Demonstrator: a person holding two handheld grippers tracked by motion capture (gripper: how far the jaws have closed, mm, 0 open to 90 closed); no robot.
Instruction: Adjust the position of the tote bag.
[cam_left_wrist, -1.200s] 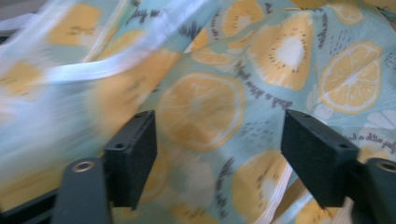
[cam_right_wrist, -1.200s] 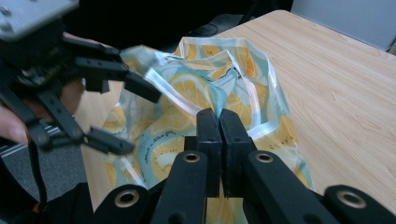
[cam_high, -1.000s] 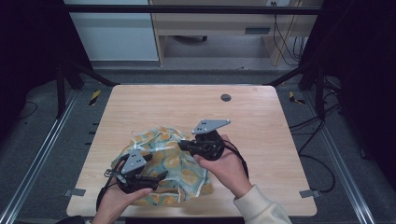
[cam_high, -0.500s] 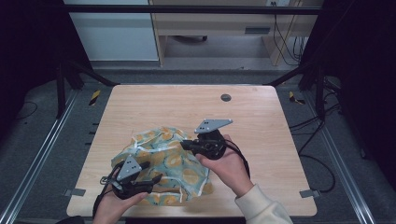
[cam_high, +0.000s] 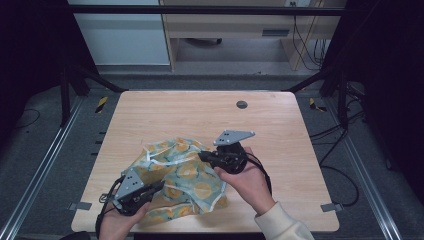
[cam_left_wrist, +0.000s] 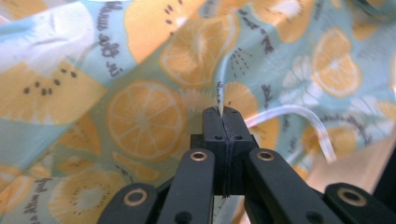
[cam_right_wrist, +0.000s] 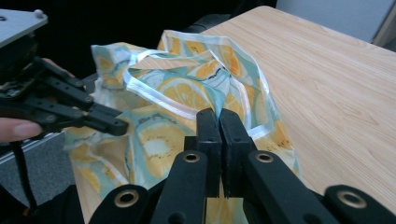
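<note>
Cloth: a crumpled fruit-print cloth (cam_high: 180, 177) lies on the counter's near half, well short of the round grommet.
Counter: pale wood counter (cam_high: 280, 125), with the grommet (cam_high: 242, 104) near its far edge.
Right tool: the right tool (cam_high: 202, 156), at the cloth's right edge, is clamped tight on fabric.
Left tool: the left tool (cam_high: 160, 185), at the cloth's near-left corner, has just been closing and now pinches a fold of fabric.

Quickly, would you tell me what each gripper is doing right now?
Left gripper: just closed, pinching the fruit-print cloth.
Right gripper: shut on the cloth.
</note>
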